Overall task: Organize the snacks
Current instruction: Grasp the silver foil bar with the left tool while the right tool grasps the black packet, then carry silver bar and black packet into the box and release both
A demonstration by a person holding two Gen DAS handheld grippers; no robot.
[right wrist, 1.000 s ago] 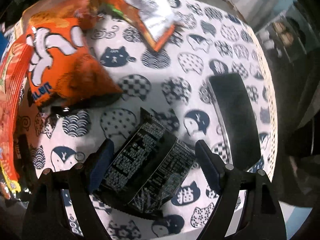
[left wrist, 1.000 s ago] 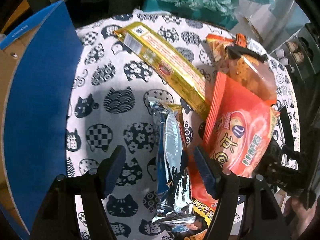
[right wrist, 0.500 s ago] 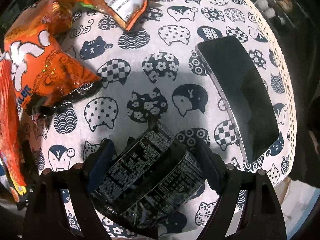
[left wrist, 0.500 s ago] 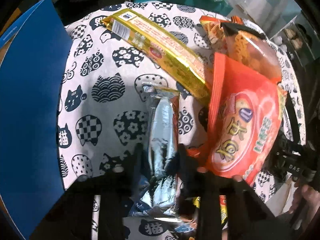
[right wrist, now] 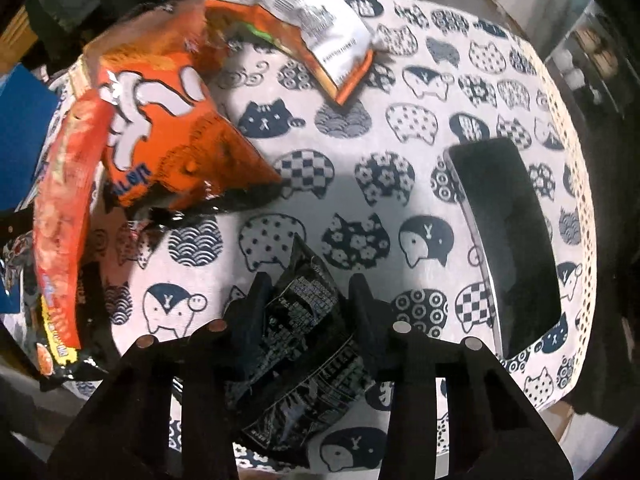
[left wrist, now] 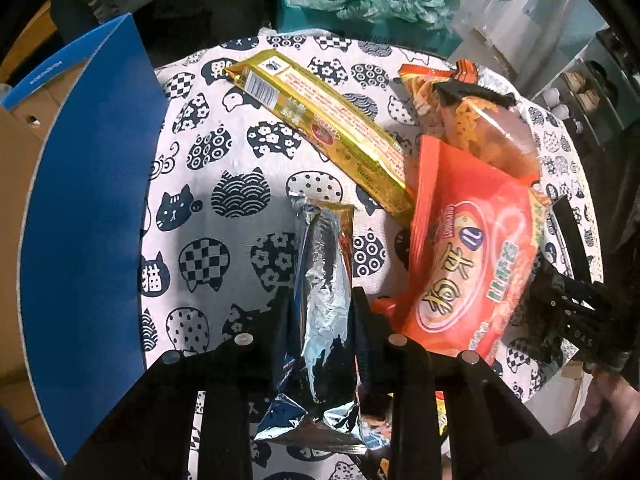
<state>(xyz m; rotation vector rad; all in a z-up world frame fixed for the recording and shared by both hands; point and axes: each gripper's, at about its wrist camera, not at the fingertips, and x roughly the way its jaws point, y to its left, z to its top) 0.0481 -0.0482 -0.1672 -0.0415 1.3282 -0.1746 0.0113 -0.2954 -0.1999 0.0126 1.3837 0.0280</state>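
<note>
While both grippers point steeply down at the table, the silver foil packet [left wrist: 324, 312] lies lengthwise between the fingers of the left gripper [left wrist: 320, 312], its crimped top end reaching ahead of the fingertips and its lower end spreading out below them over the cat-print tablecloth [left wrist: 224, 184]. The left jaws have just been closing and now stand pinched in on the packet, both pads pressing its sides so the foil buckles between them. In the right wrist view, the black snack packet [right wrist: 304, 328] sits slantwise between the fingers of the right gripper [right wrist: 310, 300], one pointed corner poking out ahead of the tips and most of its printed body lying below them. The right jaws have just been closing too, and they are clamped on the black packet, which crumples where the pads meet it. Just beside the silver packet, to its right, rests a large orange-red snack bag [left wrist: 468, 264], partly overlapping a clear bag of orange snacks [left wrist: 484, 136] behind it. A long gold wrapper [left wrist: 328, 132] lies diagonally across the cloth, its near end touching the orange-red bag. A blue box flap [left wrist: 84, 184] rises along the left edge. On the right gripper's side, an orange bag with white lettering [right wrist: 160, 132] lies to the left, and a dark phone [right wrist: 508, 248] lies flat to the right, apart from the black packet.
</note>
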